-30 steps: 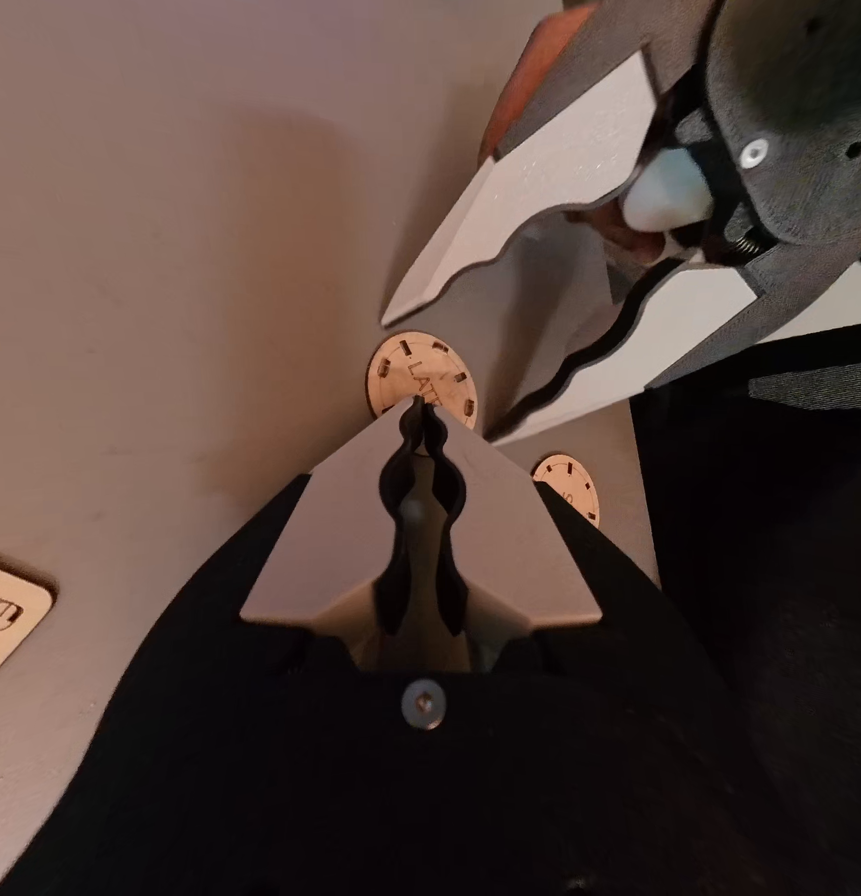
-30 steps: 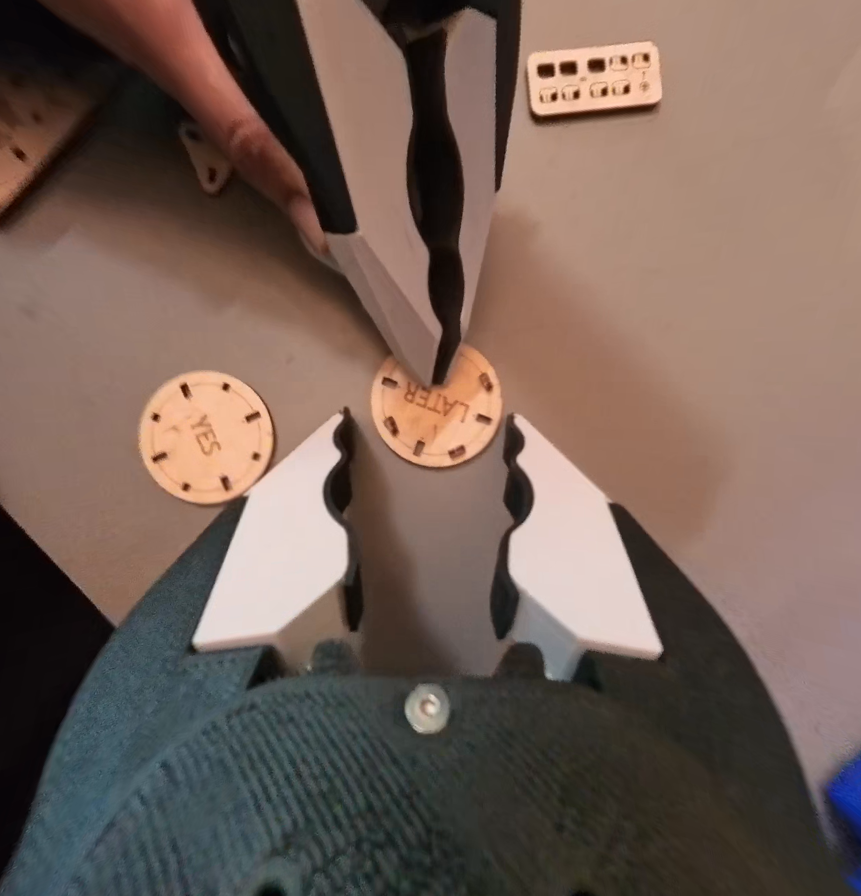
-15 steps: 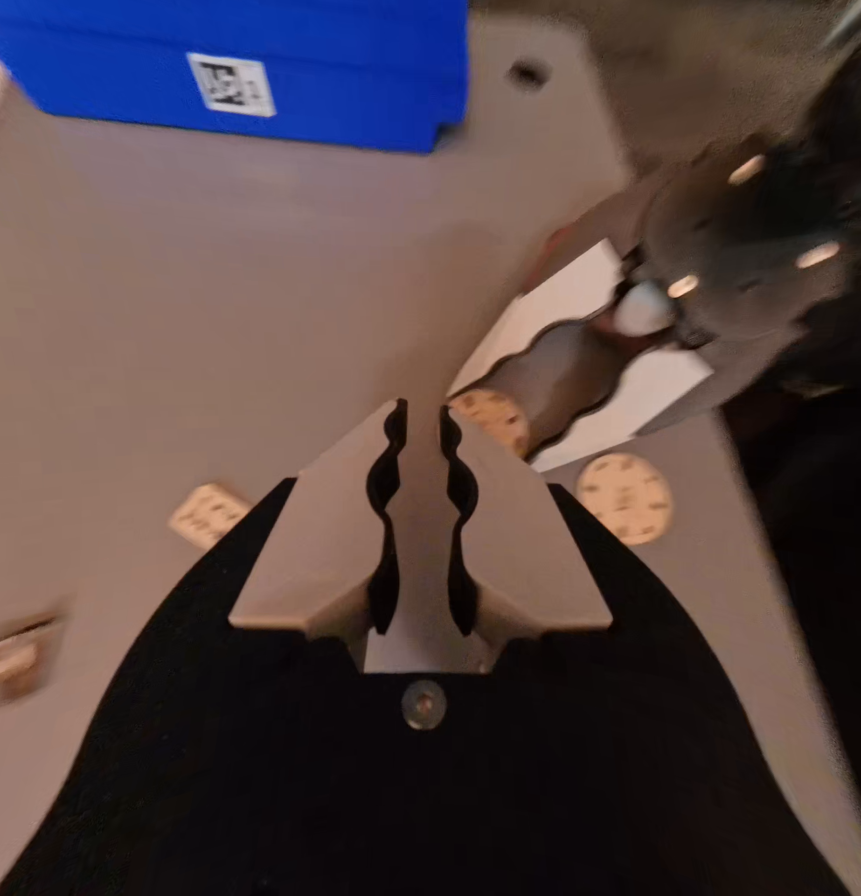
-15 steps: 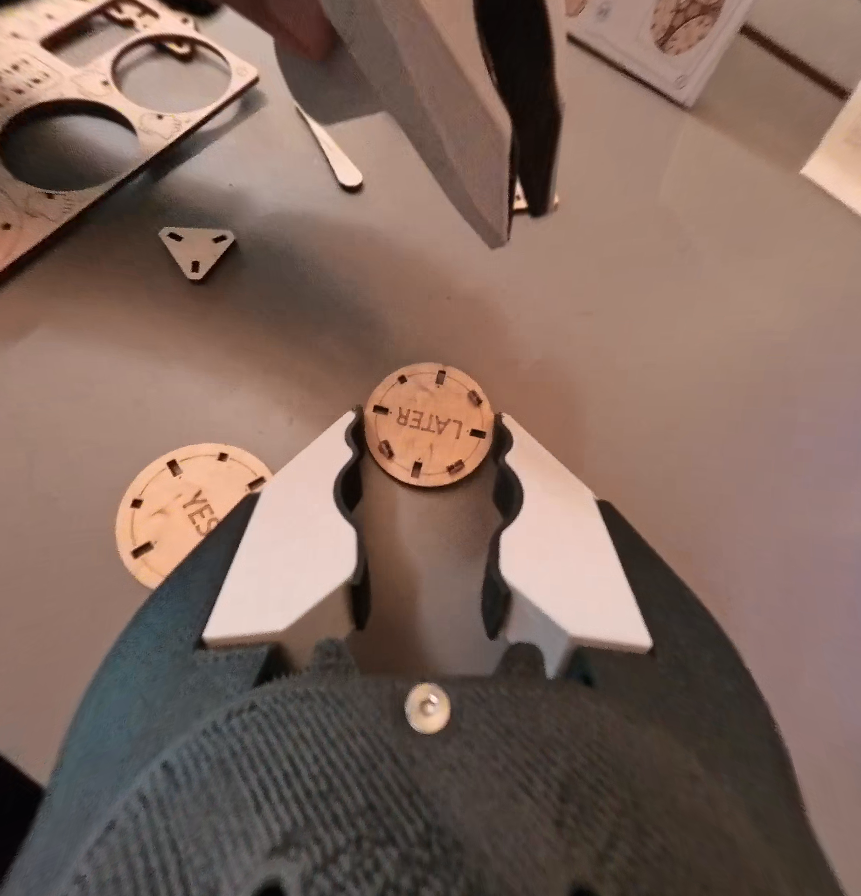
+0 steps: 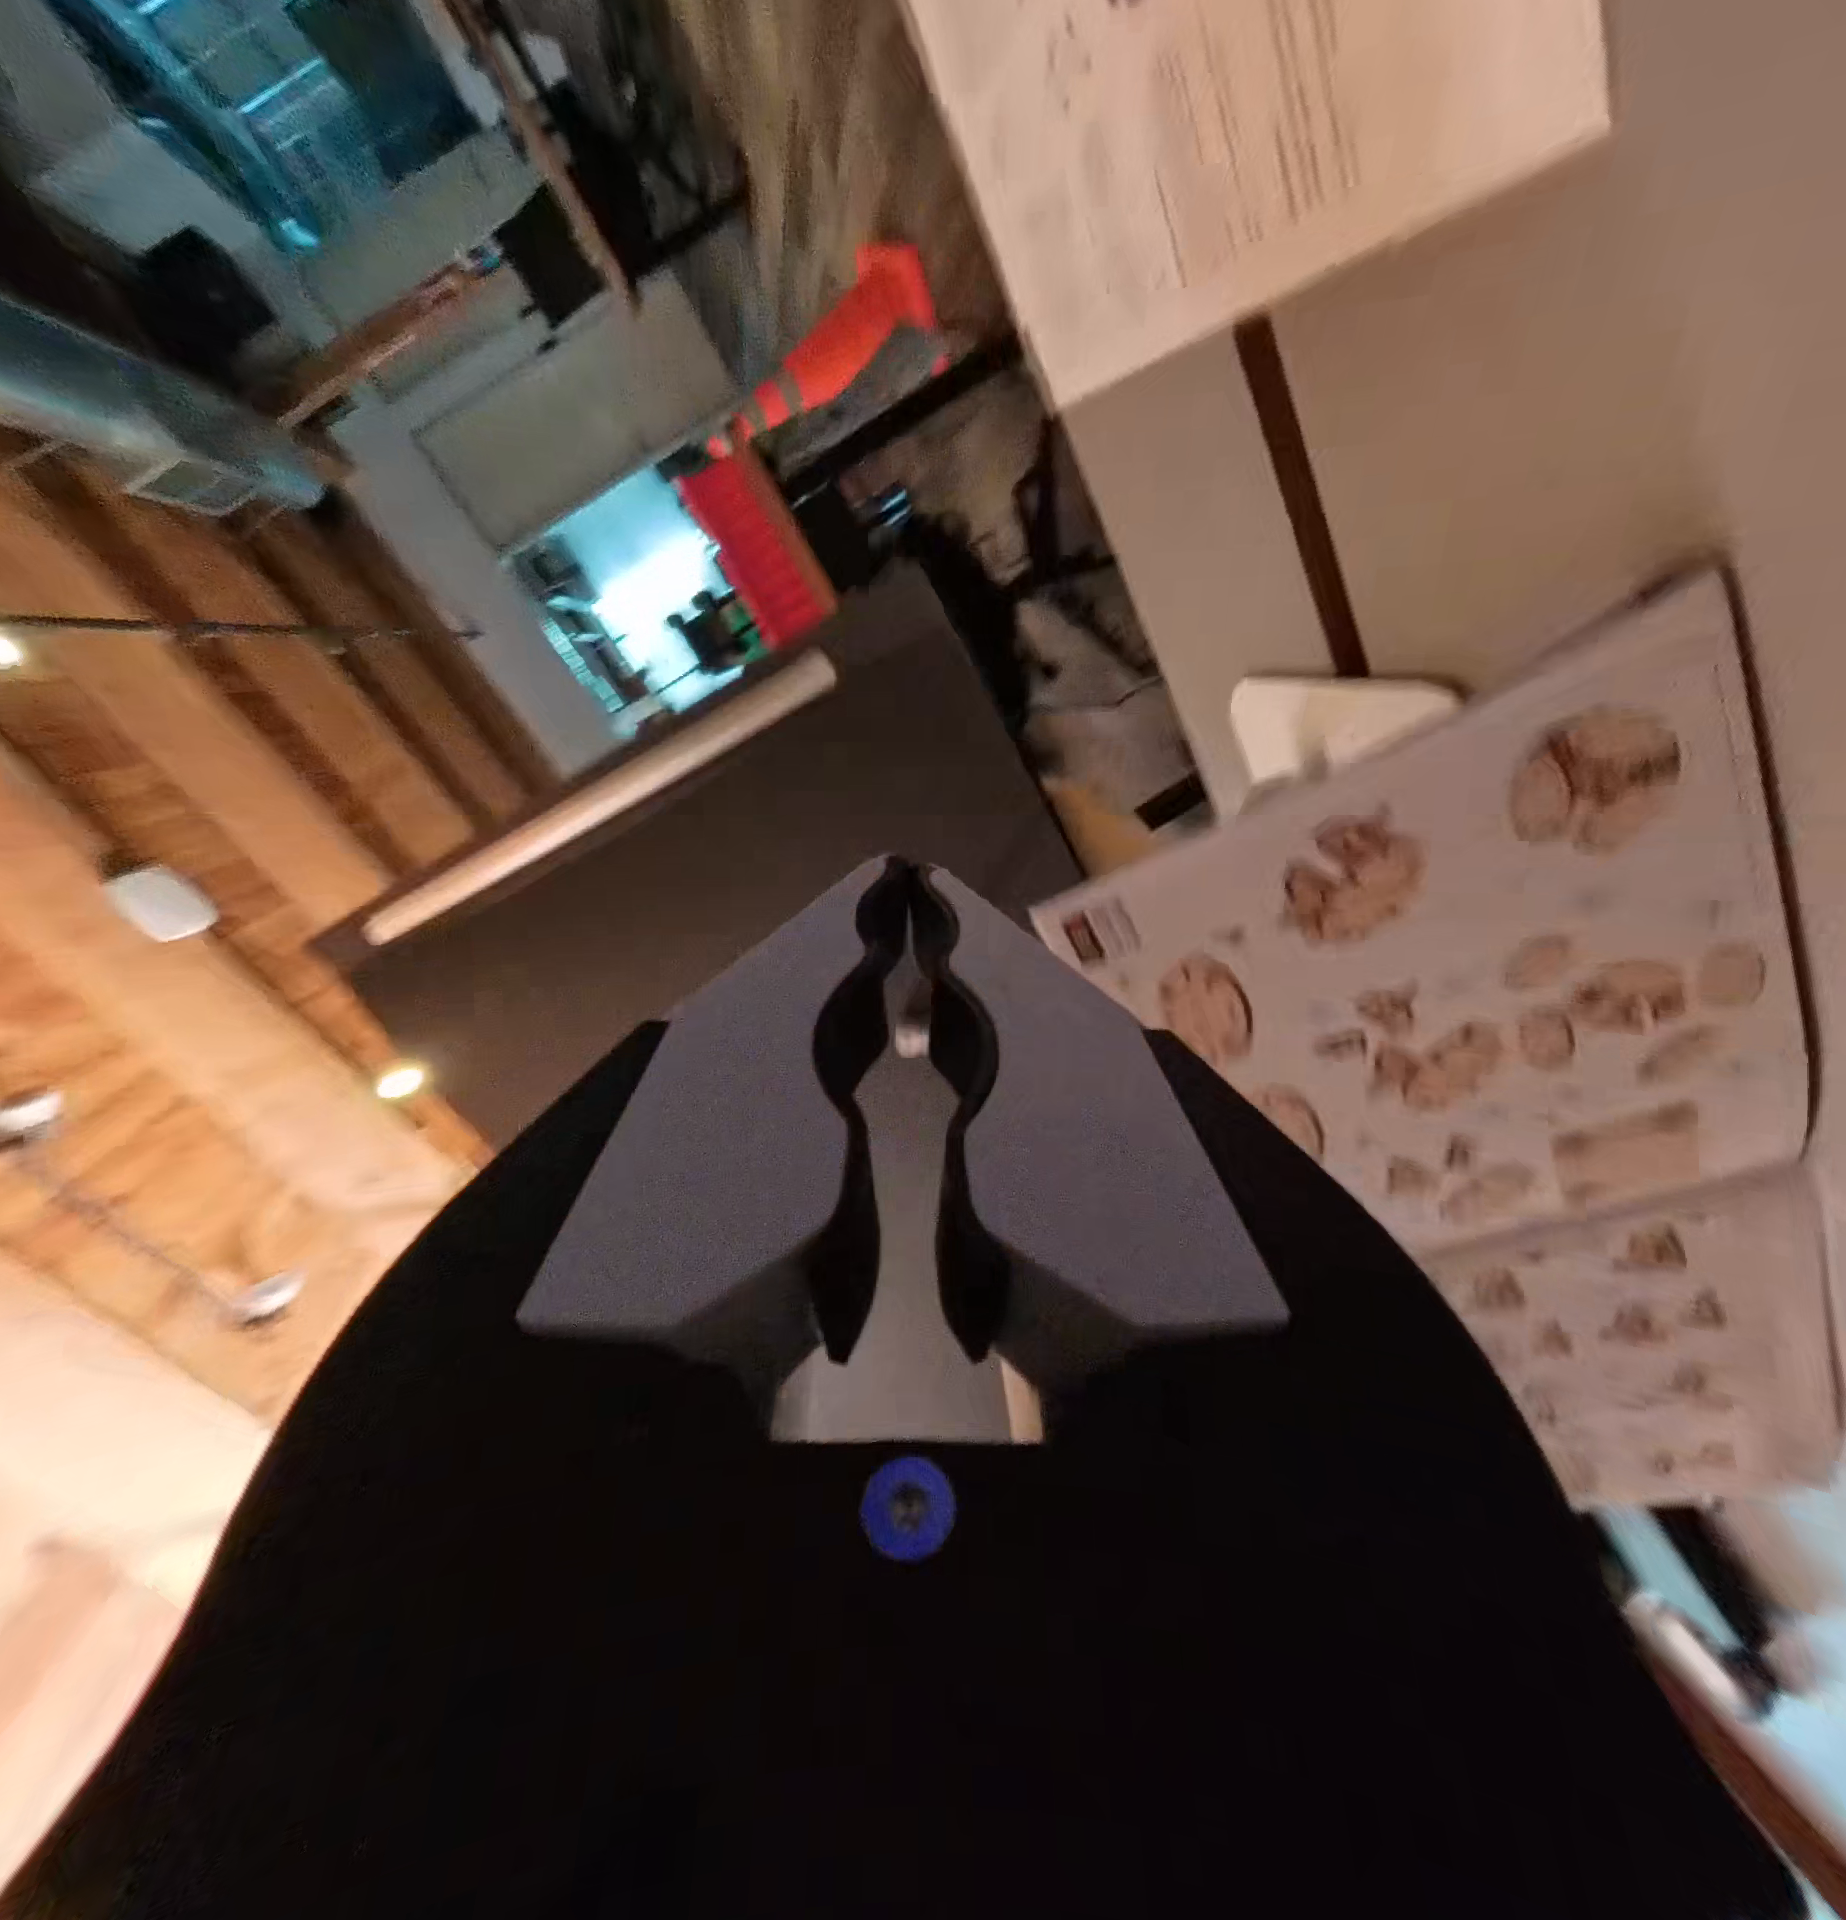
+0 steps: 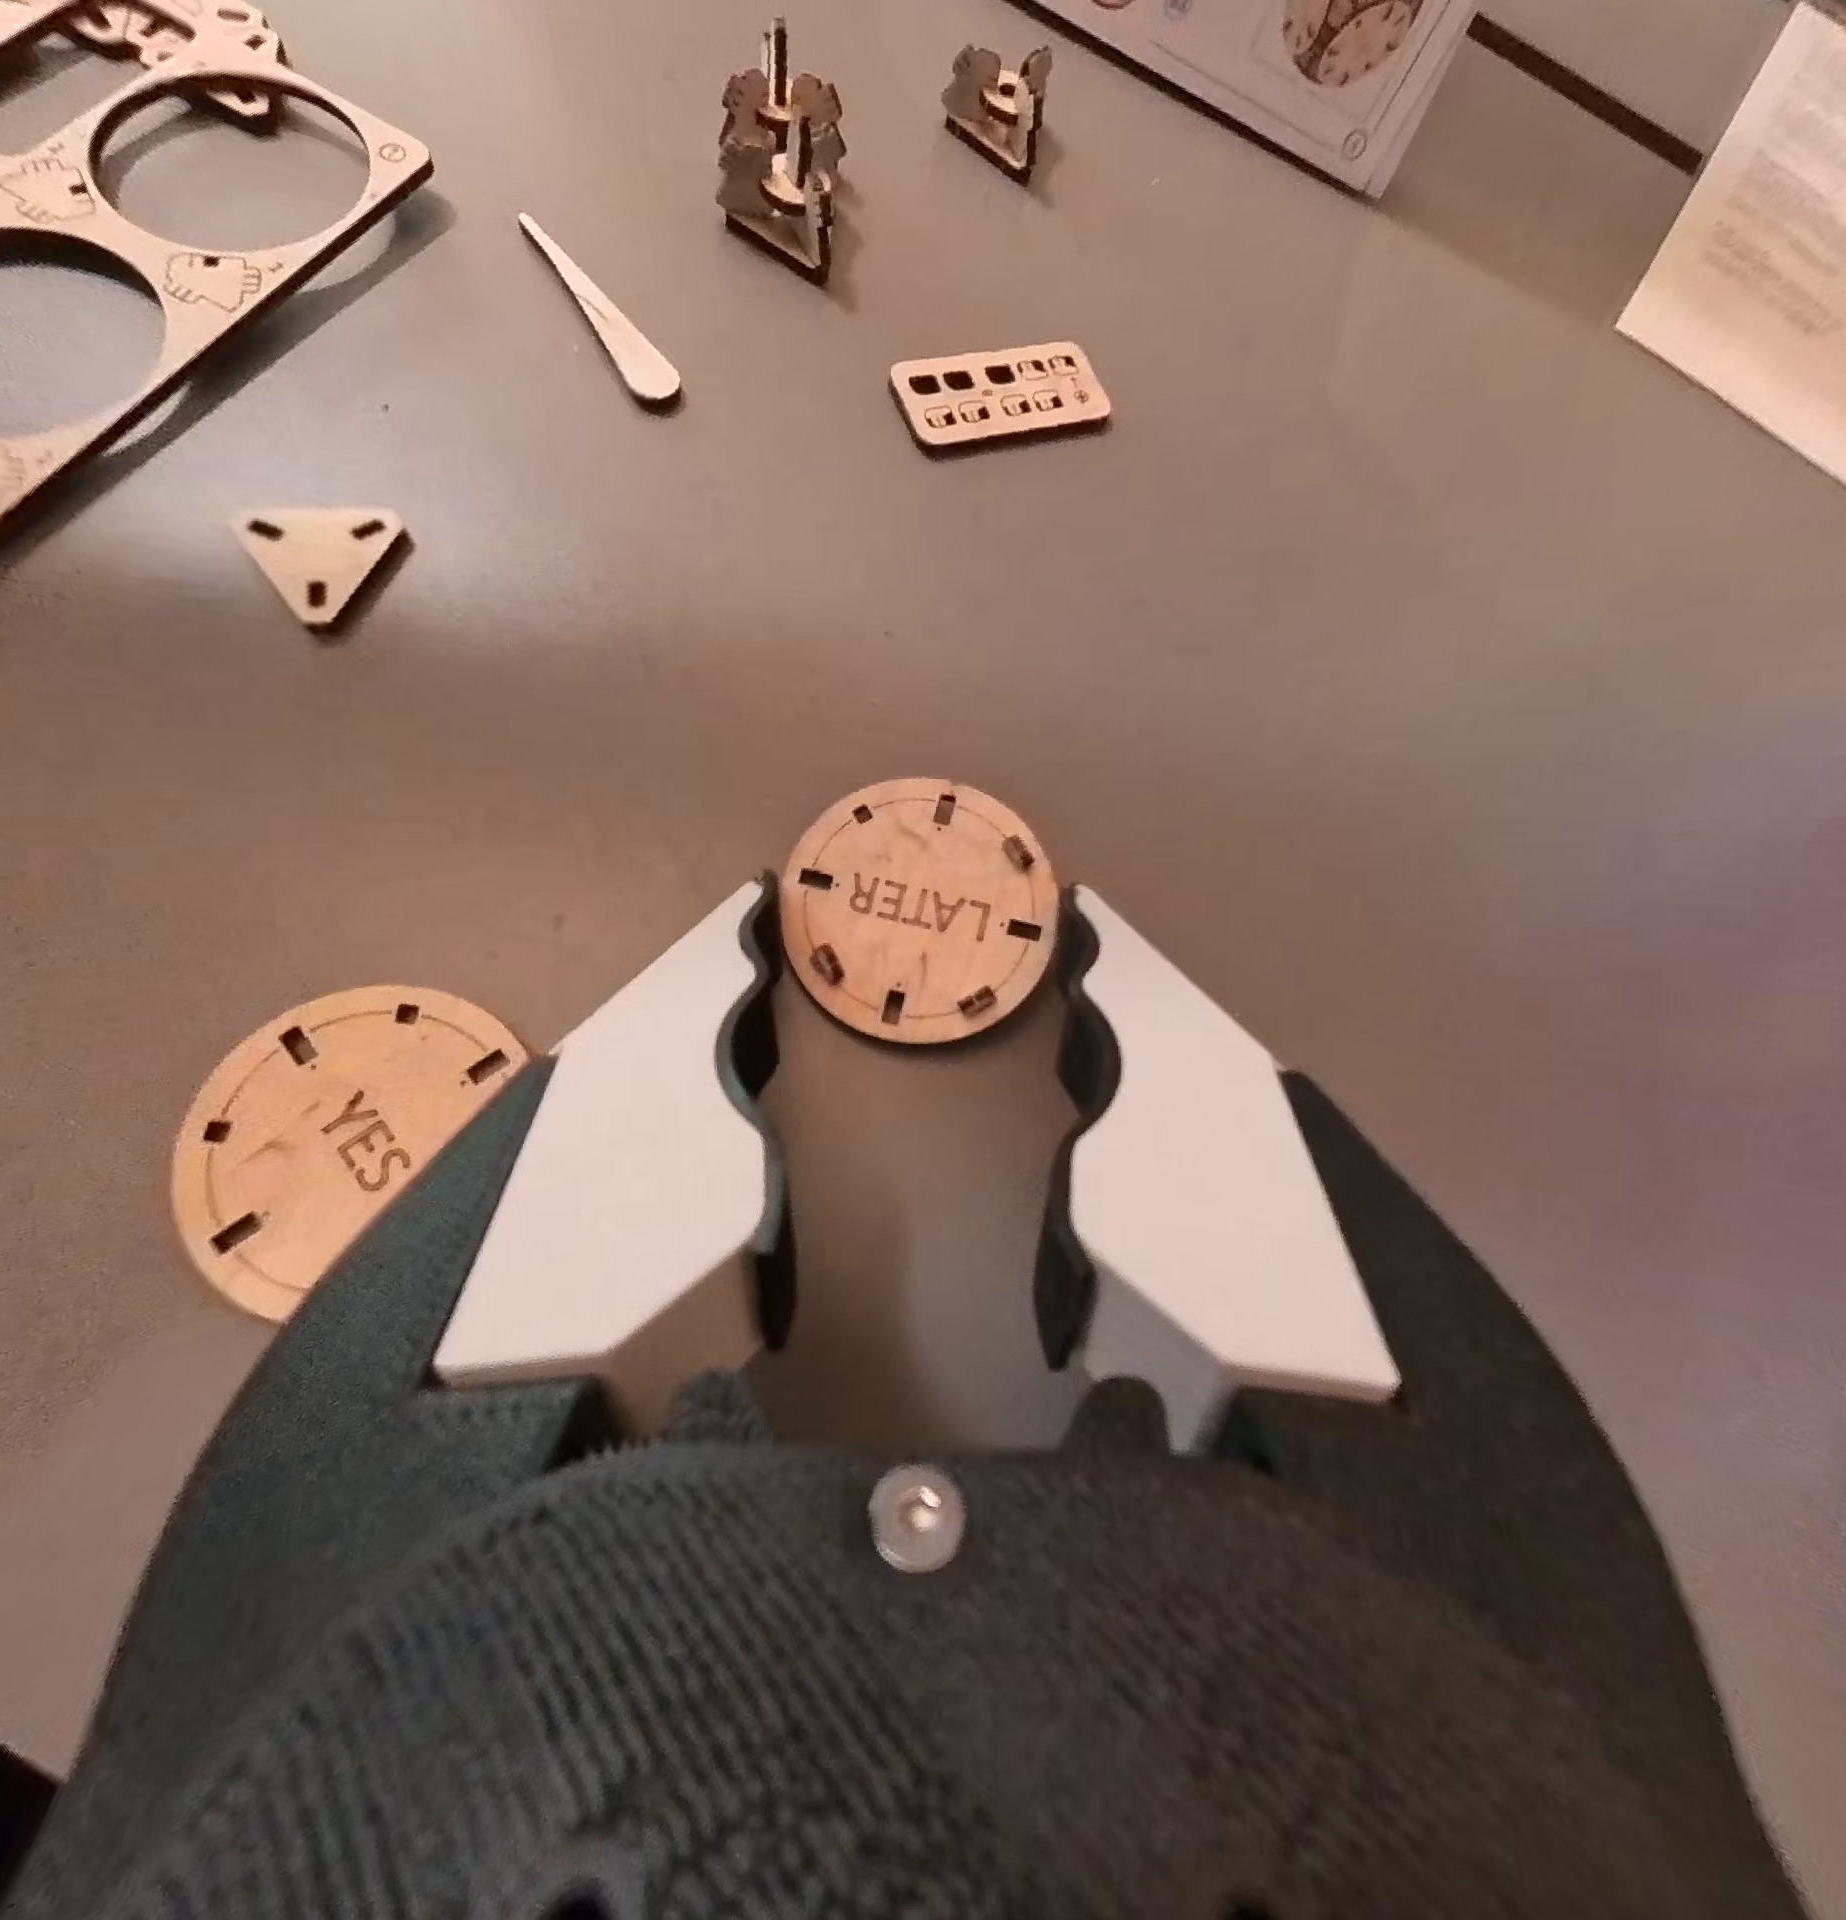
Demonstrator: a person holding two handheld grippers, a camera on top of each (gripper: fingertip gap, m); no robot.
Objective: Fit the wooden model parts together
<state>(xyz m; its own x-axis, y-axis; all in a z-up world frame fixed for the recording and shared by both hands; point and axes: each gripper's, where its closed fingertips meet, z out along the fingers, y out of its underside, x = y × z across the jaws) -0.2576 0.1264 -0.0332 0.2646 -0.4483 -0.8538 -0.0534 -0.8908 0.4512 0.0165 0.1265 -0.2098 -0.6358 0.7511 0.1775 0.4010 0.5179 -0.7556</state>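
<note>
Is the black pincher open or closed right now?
Closed. The left gripper has its two dark fingertips touching at the front, with nothing between them.

Dim, warm indoor light. Left view was motion-blurred w/ ceiling lamps (image 5: pixel 399 1081) glaring left of gripper; right view sharp, edges bent by wide-angle lens.

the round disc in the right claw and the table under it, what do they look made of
Round disc: thin pale plywood by the look, matte, with dark burnt-looking slot edges that suggest laser cutting. Table: smooth grey-brown top with a soft sheen, probably laminate or painted board; hard to tell.
</note>
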